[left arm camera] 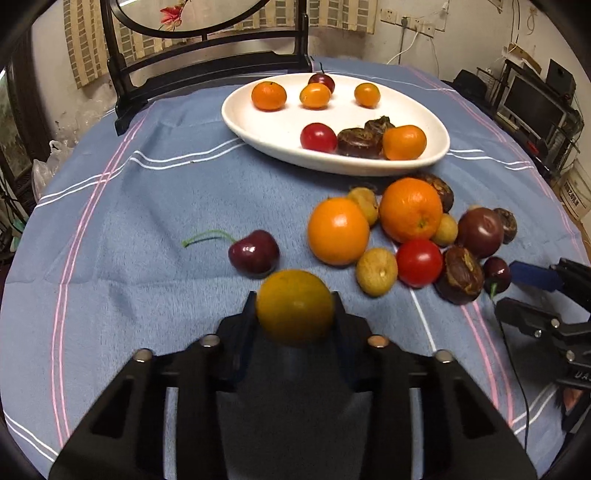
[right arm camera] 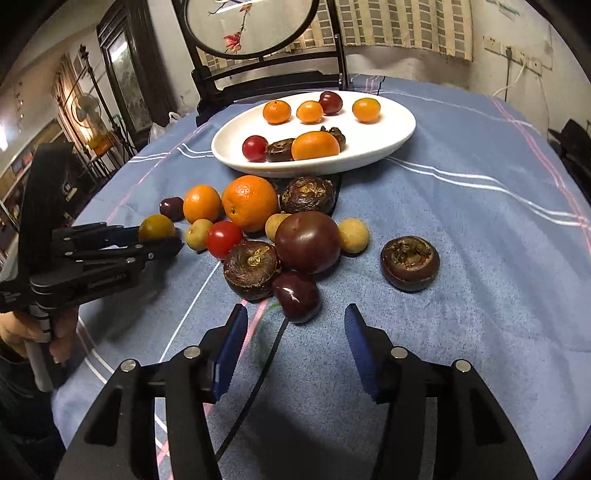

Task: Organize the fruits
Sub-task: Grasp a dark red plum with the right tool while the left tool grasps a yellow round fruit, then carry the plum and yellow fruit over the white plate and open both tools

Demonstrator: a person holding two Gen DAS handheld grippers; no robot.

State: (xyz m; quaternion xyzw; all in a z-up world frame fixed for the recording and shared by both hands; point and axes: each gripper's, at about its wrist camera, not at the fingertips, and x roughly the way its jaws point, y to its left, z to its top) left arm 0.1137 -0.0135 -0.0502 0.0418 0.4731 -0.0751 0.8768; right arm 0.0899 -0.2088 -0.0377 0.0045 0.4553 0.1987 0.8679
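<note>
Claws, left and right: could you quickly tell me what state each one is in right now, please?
Left claw: closed on a small yellow-orange fruit.
Right claw: open, holding nothing, with a dark cherry just ahead.

A blue striped tablecloth [left arm camera: 147,206] covers the table. A dark wooden chair [left arm camera: 207,70] stands behind it. Wall sockets [left arm camera: 413,24] sit beyond.

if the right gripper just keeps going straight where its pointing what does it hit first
Most likely the dark cherry, lying on the cloth just beyond the open right gripper and roughly centred between its blue pads. A brown water chestnut sits right behind it, slightly left. Depth is hard to judge.
</note>
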